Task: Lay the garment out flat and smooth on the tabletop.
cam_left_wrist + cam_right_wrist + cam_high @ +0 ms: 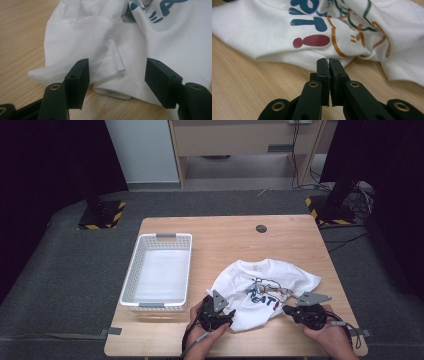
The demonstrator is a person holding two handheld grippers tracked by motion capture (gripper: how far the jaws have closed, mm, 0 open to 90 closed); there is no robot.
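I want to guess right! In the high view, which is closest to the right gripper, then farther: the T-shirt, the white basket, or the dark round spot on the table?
1. T-shirt, right at the right gripper.
2. Dark round spot, toward the table's far edge.
3. White basket, at the left.

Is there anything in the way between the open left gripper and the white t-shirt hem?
Nothing visible. The left gripper is open with the t-shirt hem right between its fingers, only bare table around.
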